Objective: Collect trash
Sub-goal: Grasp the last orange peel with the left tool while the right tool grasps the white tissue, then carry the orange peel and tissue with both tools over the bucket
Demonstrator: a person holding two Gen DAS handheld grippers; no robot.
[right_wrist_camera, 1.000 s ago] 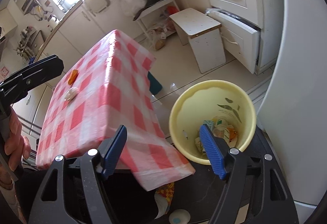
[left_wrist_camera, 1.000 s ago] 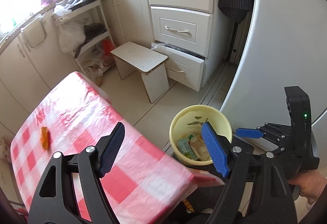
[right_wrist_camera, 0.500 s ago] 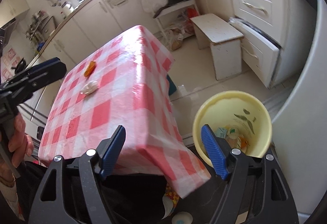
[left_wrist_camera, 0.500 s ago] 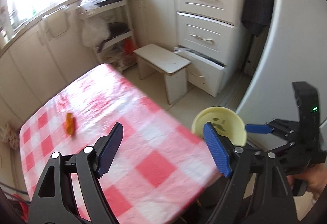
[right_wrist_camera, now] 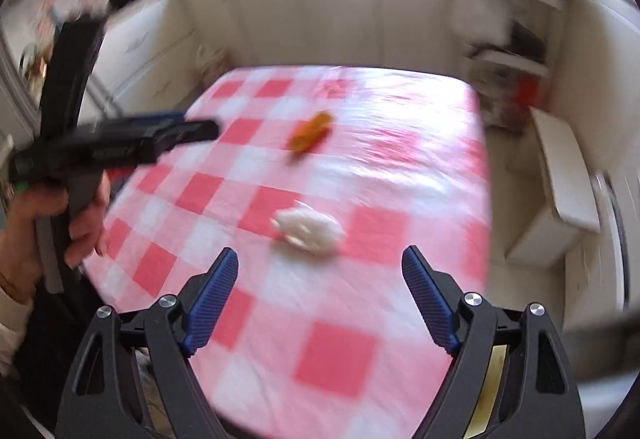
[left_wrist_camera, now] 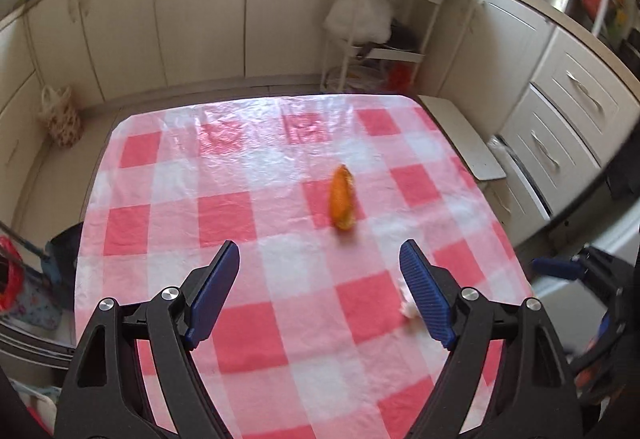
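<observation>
Two bits were left on the red-and-white checked tablecloth (right_wrist_camera: pixel 384 175): an orange peel scrap (left_wrist_camera: pixel 341 197) and a crumpled white tissue (right_wrist_camera: pixel 308 229). Left gripper (left_wrist_camera: pixel 320 293) and right gripper (right_wrist_camera: pixel 320 299) both hung spread wide, empty.

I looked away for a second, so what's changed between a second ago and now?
Both grippers, left and right, swung away from the yellow bin, now out of view, to face the red-and-white checked tablecloth. Nothing was grasped or released. The orange peel and crumpled white tissue lie where they were; both jaws remain open.
</observation>
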